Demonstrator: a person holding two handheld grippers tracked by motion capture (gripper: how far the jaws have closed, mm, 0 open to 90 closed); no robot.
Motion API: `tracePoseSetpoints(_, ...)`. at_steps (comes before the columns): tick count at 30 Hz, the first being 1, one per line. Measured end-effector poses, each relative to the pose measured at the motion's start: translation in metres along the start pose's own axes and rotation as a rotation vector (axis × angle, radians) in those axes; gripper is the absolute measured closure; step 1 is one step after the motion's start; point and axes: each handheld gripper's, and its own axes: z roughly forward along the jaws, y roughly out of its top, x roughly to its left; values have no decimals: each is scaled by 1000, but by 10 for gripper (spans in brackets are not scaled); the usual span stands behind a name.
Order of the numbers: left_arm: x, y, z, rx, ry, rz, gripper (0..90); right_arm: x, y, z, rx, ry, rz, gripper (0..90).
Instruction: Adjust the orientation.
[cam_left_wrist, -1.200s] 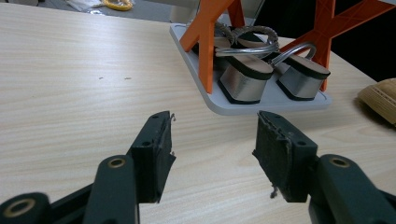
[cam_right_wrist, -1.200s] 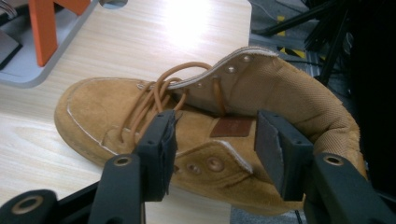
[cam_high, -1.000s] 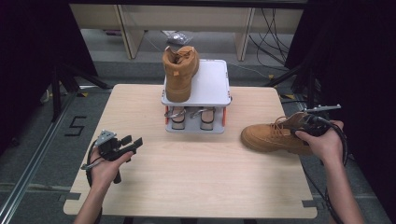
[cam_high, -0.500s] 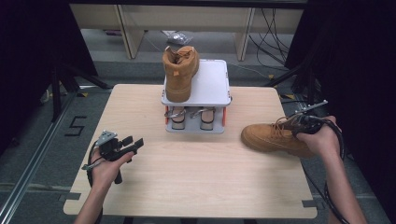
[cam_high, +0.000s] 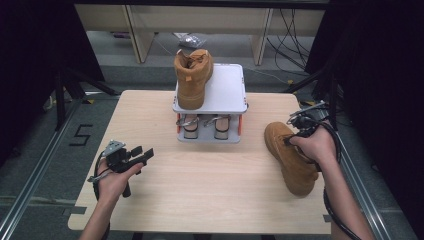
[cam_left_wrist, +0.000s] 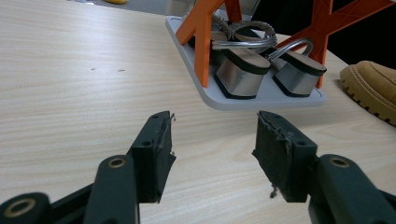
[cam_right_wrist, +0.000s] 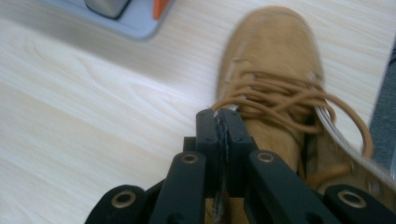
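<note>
Right gripper (cam_right_wrist: 223, 122), jaws pressed together on the tan boot (cam_high: 292, 159) collar's thin edge, risks losing it if lifted; left gripper (cam_left_wrist: 212, 154) idle, spread.

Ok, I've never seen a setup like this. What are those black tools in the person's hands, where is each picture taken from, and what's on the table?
No robot here: a person holds a hand-held two-jaw gripper in each hand. The high view looks down from above the person's side of the table; the other two pictures come from cameras riding on the grippers, looking along their black jaws.

The left gripper is over bare wood, jaws apart, holding nothing. In its own view you see a small shoe rack with a pair of sandals on its lower shelf.

The right gripper has its jaws shut on the edge of a tan boot on the table, apparently by its collar or tongue. From above, this boot lies at the right. A second tan boot stands on the rack's top shelf.
</note>
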Motion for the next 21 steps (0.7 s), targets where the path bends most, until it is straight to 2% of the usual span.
tracePoseSetpoints(2,2,0,0,-5,-2,-2,456,10,5,3,14,12,48,877)
tracePoseSetpoints(3,2,0,0,-7,-4,-5,456,12,7,5,17,1,26,876)
tracePoseSetpoints(5,3,0,-2,-4,4,-6,456,11,10,7,15,-21,16,869)
tracePoseSetpoints(8,3,0,-2,-5,4,-9,456,9,8,4,3,-17,-6,832)
tracePoseSetpoints(9,3,0,-2,-6,5,-11,456,9,7,4,3,-23,-5,781)
tracePoseSetpoints(10,4,0,-2,-6,5,-12,456,9,6,2,4,0,4,702)
tracePoseSetpoints(11,4,0,-3,-6,3,-12,456,7,5,1,-6,10,-15,642)
tracePoseSetpoints(12,4,1,-3,-8,3,-15,456,6,4,0,-31,-4,-19,622)
tracePoseSetpoints(14,4,1,-3,-9,1,-15,456,0,1,-6,-73,0,-45,573)
tracePoseSetpoints(15,4,1,-3,-10,3,-17,456,-1,0,-9,-87,6,-27,560)
tracePoseSetpoints(17,4,2,-3,-9,6,-25,456,-2,-2,-17,-114,19,61,538)
tracePoseSetpoints(18,5,3,-2,-6,5,-23,456,-10,-3,-20,-148,27,23,529)
tracePoseSetpoints(19,5,3,-2,-12,2,-26,455,-14,-5,-24,-174,25,19,517)
tracePoseSetpoints(21,4,4,0,-8,0,-27,454,-21,-7,-31,-208,3,55,517)
